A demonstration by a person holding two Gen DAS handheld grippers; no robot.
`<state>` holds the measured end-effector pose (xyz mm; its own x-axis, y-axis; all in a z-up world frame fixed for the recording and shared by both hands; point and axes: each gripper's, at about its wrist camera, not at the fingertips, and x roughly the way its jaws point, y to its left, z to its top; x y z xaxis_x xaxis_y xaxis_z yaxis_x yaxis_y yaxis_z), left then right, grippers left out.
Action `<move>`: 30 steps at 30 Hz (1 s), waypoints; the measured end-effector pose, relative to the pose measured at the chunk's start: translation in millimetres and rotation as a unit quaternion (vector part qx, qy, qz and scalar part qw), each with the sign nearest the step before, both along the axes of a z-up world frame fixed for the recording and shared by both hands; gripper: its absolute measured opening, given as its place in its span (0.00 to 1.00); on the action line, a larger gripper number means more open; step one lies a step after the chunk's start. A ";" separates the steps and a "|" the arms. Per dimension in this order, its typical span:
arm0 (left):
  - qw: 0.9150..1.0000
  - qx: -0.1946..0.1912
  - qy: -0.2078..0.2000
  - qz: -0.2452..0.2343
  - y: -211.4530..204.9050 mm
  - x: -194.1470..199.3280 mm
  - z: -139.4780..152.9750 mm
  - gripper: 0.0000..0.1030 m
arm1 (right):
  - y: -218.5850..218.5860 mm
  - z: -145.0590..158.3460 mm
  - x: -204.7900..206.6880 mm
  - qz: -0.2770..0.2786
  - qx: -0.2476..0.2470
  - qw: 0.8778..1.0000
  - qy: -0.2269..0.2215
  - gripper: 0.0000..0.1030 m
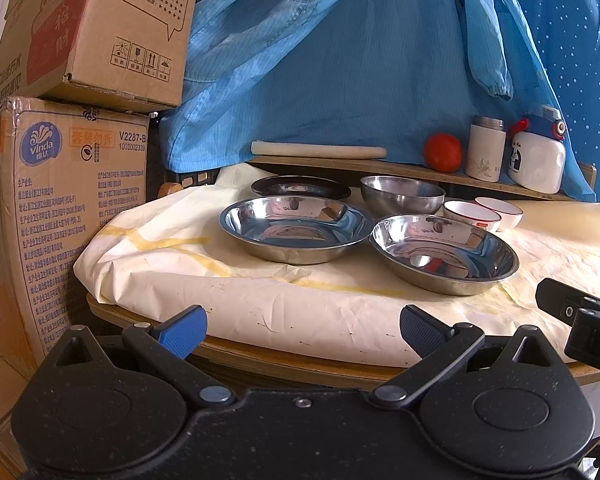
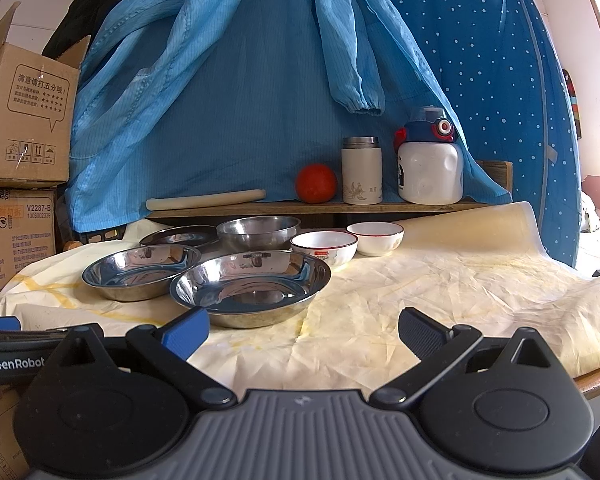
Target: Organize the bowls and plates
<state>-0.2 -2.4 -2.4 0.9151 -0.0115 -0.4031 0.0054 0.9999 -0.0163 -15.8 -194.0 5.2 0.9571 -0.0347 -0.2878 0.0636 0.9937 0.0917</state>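
Two hand-held grippers face a round wooden table (image 1: 300,364) draped with a creased cream sheet (image 1: 260,300). The left gripper (image 1: 303,330), with blue-padded fingers (image 1: 182,334), hangs at the near table edge with its jaws spread wide and nothing between them. The right gripper (image 2: 303,330) also stands wide open and empty, just short of the nearest dish; its left blue fingertip overlaps that dish's near rim in the right wrist view, though contact cannot be judged.

Six vessels are grouped on the sheet. A shallow stainless-steel dish on the right (image 1: 444,254) and a second shallow stainless-steel dish on the left (image 1: 296,228) sit side by side at the front, rims very close or touching. Behind the left dish lies a flat dark metal plate (image 1: 300,188); behind the gap between the two dishes stands a deep stainless-steel bowl (image 1: 402,194). Right of the deep bowl sit two white ceramic bowls with red rims, the nearer bowl (image 1: 472,214) and the farther bowl (image 1: 500,210), close together, all upright.

A low wooden shelf (image 1: 420,172) at the back carries a pale rolled sheet (image 1: 318,149), a red tomato (image 1: 443,152), a cream insulated flask (image 1: 486,148) and a white bottle with a blue cap (image 1: 536,152). Blue garments (image 1: 340,60) hang behind; stacked cardboard boxes (image 1: 60,160) stand at left.
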 end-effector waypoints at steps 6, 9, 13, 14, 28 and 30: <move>1.000 0.001 0.000 -0.002 0.0 -0.4 0.5 0.99 | 0.1 0.5 -0.2 0.000 0.000 1.000 0.000 1.00; 1.000 0.001 0.000 -0.001 -0.3 -0.1 0.3 0.99 | 0.3 0.7 -0.4 0.000 0.000 1.000 0.000 1.00; 1.000 0.001 0.000 -0.001 -0.3 -0.2 0.4 0.99 | 0.1 0.8 -0.3 0.000 0.000 1.000 0.000 1.00; 1.000 0.001 0.000 -0.001 -0.5 -0.1 0.3 0.99 | 0.0 0.8 -0.2 0.000 0.000 1.000 0.000 1.00; 1.000 -0.016 -0.008 0.009 11.6 10.5 8.3 0.99 | 0.5 3.6 4.7 0.000 -0.007 1.000 -0.003 1.00; 1.000 -0.019 -0.012 0.017 17.3 15.6 11.3 0.99 | -1.5 5.0 7.8 0.000 -0.011 1.000 -0.004 1.00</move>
<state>15.4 14.9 8.9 0.9246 0.0057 -0.3808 -0.0284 0.9981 -0.0539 -7.9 -195.5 10.2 0.9596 -0.0402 -0.2784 0.0622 0.9955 0.0709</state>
